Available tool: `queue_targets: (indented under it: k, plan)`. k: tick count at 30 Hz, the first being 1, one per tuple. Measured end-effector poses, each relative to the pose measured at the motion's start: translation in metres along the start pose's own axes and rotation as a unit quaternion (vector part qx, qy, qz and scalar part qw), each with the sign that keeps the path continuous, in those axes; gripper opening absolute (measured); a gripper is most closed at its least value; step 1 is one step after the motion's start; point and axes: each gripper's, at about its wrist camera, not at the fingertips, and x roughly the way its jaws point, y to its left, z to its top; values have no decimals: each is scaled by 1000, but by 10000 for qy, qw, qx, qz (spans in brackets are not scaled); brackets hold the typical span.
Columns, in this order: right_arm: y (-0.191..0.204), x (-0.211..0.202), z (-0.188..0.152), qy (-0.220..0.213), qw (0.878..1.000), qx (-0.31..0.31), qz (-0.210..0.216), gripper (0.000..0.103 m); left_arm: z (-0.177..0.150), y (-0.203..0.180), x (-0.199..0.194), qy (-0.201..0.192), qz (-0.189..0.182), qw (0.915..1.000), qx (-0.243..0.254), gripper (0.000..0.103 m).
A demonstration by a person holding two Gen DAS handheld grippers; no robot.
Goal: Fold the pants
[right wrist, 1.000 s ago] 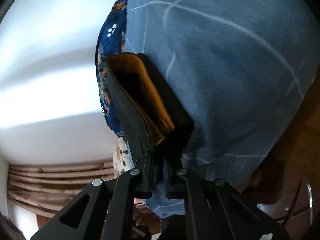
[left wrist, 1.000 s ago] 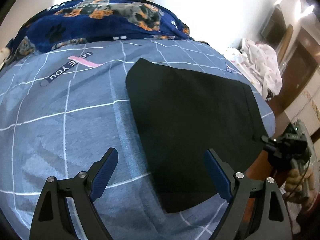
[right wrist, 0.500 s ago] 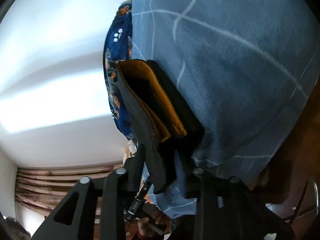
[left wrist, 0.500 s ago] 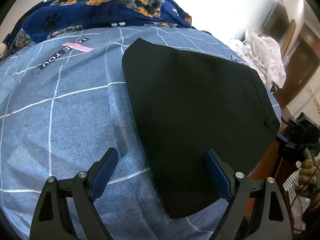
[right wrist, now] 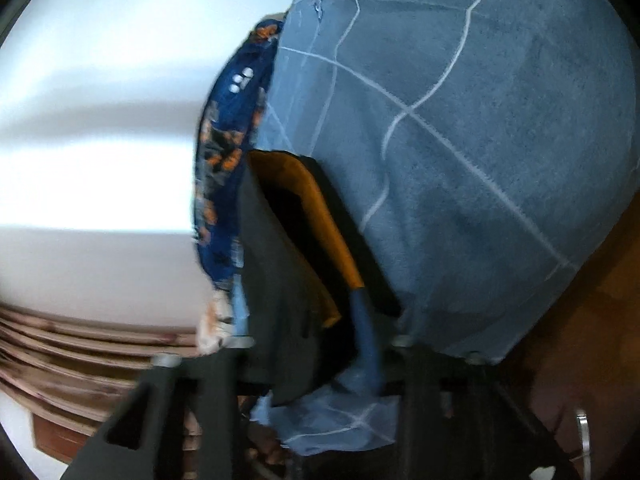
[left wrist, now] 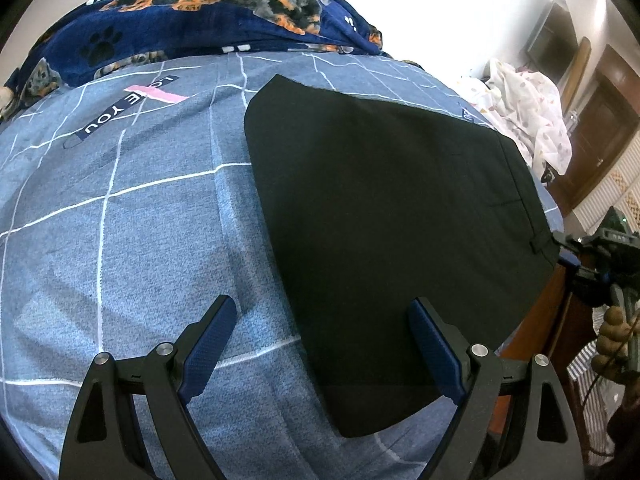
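The black pants [left wrist: 384, 208] lie folded flat on the blue checked bedsheet [left wrist: 120, 240] in the left wrist view. My left gripper [left wrist: 324, 336] is open and empty above the pants' near left edge. In the left wrist view my right gripper [left wrist: 592, 264] sits at the waistband's right end. In the right wrist view the waistband [right wrist: 288, 272] with its orange lining [right wrist: 320, 216] hangs between the jaws of my right gripper [right wrist: 316, 336], which now stand apart; one blue pad [right wrist: 366, 344] shows.
A dark blue dog-print blanket [left wrist: 208, 12] lies at the bed's far edge. White spotted cloth [left wrist: 528, 120] is heaped at the right, beside a wooden door [left wrist: 600, 132]. The bed's edge falls away at the right.
My right gripper's jaws have spread from shut on the waistband to apart. The left gripper has drifted slightly, staying open.
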Motion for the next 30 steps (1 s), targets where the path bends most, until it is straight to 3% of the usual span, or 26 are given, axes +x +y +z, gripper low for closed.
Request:
queue_targets:
  k: [7, 10, 14, 17, 28, 30]
  plan:
    - [8, 3, 0, 49, 9985, -422, -356, 11, 0, 0, 1, 2, 24, 10000, 14, 90]
    - [18, 0, 3, -11, 9973, -623, -381, 18, 0, 0, 1, 2, 29, 10000, 12, 90]
    - [30, -2, 13, -87, 9943, -920, -526, 64, 0, 0, 1, 3, 29, 10000, 14, 90]
    - [34, 3, 23, -55, 9931, -1042, -537, 65, 0, 0, 1, 12, 40, 10000, 12, 91]
    - [50, 59, 34, 744, 9762, -1825, -904, 66, 1, 0, 1, 35, 111, 9999, -21, 92]
    - [54, 65, 38, 871, 9733, -1917, -909, 72, 1, 0, 1, 27, 123, 9999, -13, 92]
